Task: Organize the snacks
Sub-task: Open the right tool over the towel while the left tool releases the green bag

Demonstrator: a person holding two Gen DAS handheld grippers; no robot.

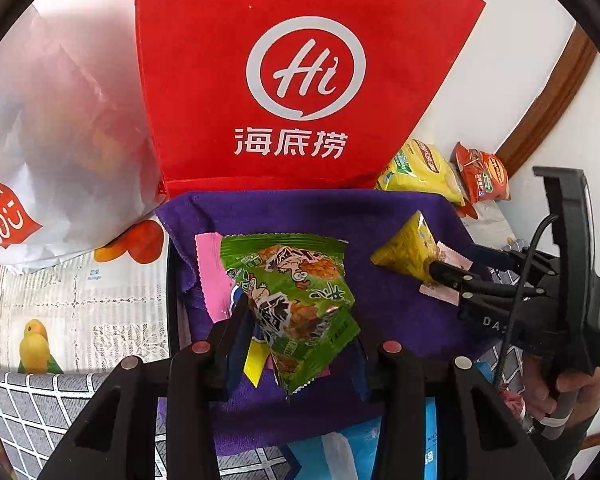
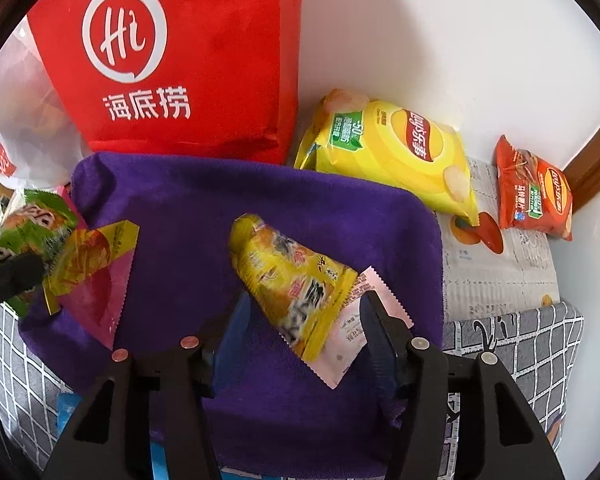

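Observation:
My left gripper (image 1: 300,320) has its jaws open around a green snack packet (image 1: 296,280) that stands between them above a purple cloth (image 1: 300,208); contact is unclear. A pink packet (image 1: 210,272) and a yellow one lie under it. My right gripper (image 2: 304,316) is open around a yellow snack packet (image 2: 292,280) lying on a pale pink packet (image 2: 356,332) on the purple cloth (image 2: 220,200). The right gripper also shows in the left wrist view (image 1: 452,280) at the yellow packet (image 1: 408,248). The green packet (image 2: 28,224) shows at far left in the right wrist view.
A red Haidilao bag (image 1: 292,72) stands behind the cloth, a white bag (image 1: 52,120) to its left. A yellow Lay's chip bag (image 2: 396,152) and a red-orange one (image 2: 532,192) lie by the white wall. A fruit-print table cover (image 1: 80,292) and grey grid fabric (image 2: 520,344) surround the cloth.

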